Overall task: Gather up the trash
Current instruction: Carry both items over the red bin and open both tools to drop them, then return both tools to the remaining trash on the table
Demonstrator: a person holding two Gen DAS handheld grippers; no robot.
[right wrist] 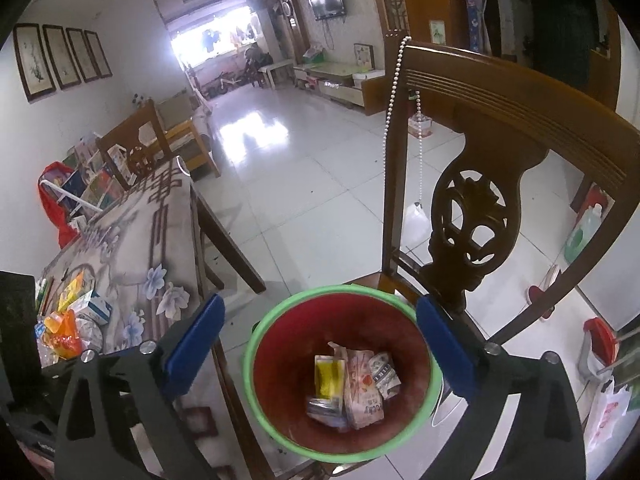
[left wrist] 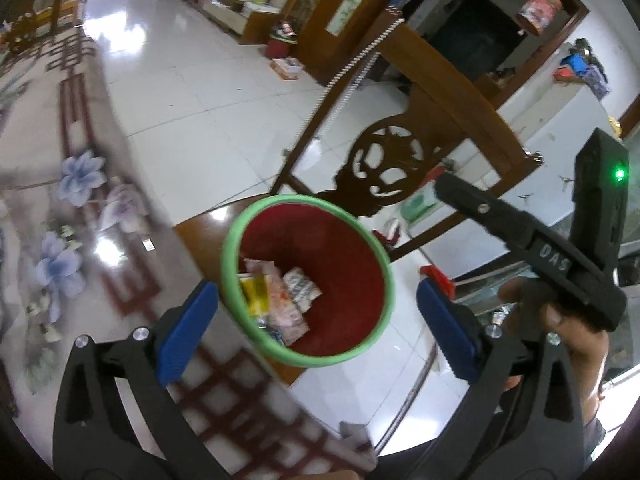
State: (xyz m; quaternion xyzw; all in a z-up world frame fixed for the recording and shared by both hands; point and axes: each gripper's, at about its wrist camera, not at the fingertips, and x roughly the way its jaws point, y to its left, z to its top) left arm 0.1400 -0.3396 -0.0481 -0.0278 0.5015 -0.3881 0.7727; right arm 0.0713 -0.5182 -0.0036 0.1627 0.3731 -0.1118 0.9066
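Both my grippers, left [left wrist: 316, 320] and right [right wrist: 320, 344], spread wide, empty, above red bin [right wrist: 420, 432]. Wrappers [right wrist: 352, 384] inside: light, crinkly, slippery; pinch by creased edge.

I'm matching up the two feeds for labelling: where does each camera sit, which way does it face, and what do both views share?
Left wrist: on the left hand-held gripper, angled down at the red bin on a chair; its open blue pads, plus the right hand, show.
Right wrist: on the right hand-held gripper, angled down into the same bin; only its open pads show.
Shared: bin, wrappers, chair back, flowered tablecloth.
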